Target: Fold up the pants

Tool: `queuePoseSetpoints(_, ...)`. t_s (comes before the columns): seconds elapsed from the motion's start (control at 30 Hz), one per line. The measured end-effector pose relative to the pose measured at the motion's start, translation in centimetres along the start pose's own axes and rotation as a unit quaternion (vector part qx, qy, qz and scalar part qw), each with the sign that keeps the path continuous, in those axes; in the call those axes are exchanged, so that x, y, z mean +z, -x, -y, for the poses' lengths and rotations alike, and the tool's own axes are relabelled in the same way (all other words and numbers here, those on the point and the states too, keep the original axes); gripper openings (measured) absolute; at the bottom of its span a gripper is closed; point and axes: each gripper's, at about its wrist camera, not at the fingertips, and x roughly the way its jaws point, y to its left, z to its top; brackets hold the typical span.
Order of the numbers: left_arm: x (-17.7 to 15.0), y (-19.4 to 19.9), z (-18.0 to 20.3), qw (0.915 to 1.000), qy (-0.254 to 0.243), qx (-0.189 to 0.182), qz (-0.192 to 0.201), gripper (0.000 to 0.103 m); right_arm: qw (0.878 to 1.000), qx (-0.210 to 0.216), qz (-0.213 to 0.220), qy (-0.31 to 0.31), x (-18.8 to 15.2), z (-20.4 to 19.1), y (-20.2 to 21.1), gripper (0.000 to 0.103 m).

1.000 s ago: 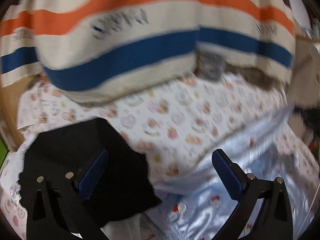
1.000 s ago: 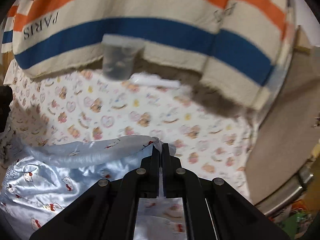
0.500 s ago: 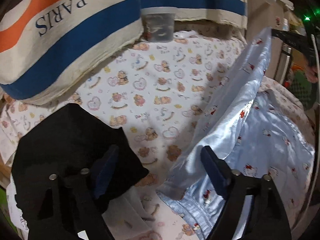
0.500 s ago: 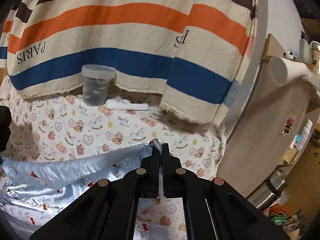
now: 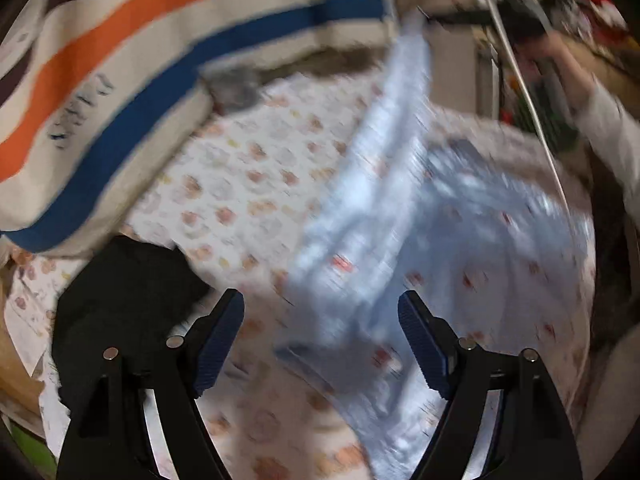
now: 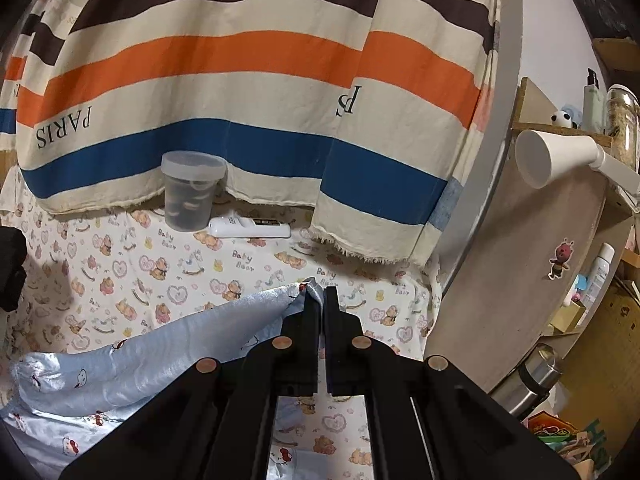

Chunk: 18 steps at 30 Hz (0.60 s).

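The pants (image 6: 132, 364), pale blue satin dotted with small red-and-white cartoon faces, lie on the bear-print cloth (image 6: 192, 276) that covers the table. One corner is lifted clear of the heap, stretched into a taut ridge running up to the right. That corner is pinched in the right hand-held gripper (image 6: 320, 300), its jaws pressed tight together on the fabric. In the left wrist view the pants (image 5: 420, 240) are a blurred, shiny sprawl (hard to read any folds). The left hand-held gripper (image 5: 320, 336) stands spread above their near edge, nothing clamped. Black cloth (image 5: 124, 292) lies to the left. At the far side are a lidded tub (image 6: 192, 188), a white tube (image 6: 248, 227) and a striped drape (image 6: 240, 80).
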Motion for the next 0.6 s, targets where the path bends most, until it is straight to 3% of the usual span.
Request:
queuePoseSetpoints(0.07,-0.7,-1.2,1.3,0.9995,0.001,0.003,-0.031,0.061,1.0,0.003,0.002,-0.003,0.1,0.0,0.2,0.001)
queuePoseSetpoints(0.13,-1.4,-2.4,2.0,0.9984,0.01,0.003,-0.056,0.051,1.0,0.005,0.003,-0.004,0.1,0.0,0.4,0.001)
queuePoseSetpoints(0.27,-1.8,-3.8,3.1,0.9975,-0.001,0.036,-0.06,0.05,1.0,0.007,0.005,-0.002,0.2,0.2,1.1,0.001)
queuePoseSetpoints(0.4,-1.1,-4.9,2.6,0.9975,0.013,0.036,-0.059,0.046,1.0,0.01,0.013,-0.005,0.4,0.5,1.7,0.001)
queuePoseSetpoints(0.47,-0.9,-5.9,2.2,0.9969,0.025,0.032,-0.068,0.031,1.0,0.009,0.014,-0.005,0.4,0.6,1.9,0.001)
queuePoseSetpoints(0.53,-0.7,-6.9,1.5,0.9953,0.047,0.026,-0.081,0.023,1.0,0.006,0.015,-0.003,0.5,0.8,2.0,0.001)
queuePoseSetpoints(0.6,-0.7,-7.6,1.2,0.9943,0.06,0.022,-0.086,0.022,1.0,0.006,0.016,-0.007,0.6,1.2,2.0,0.001)
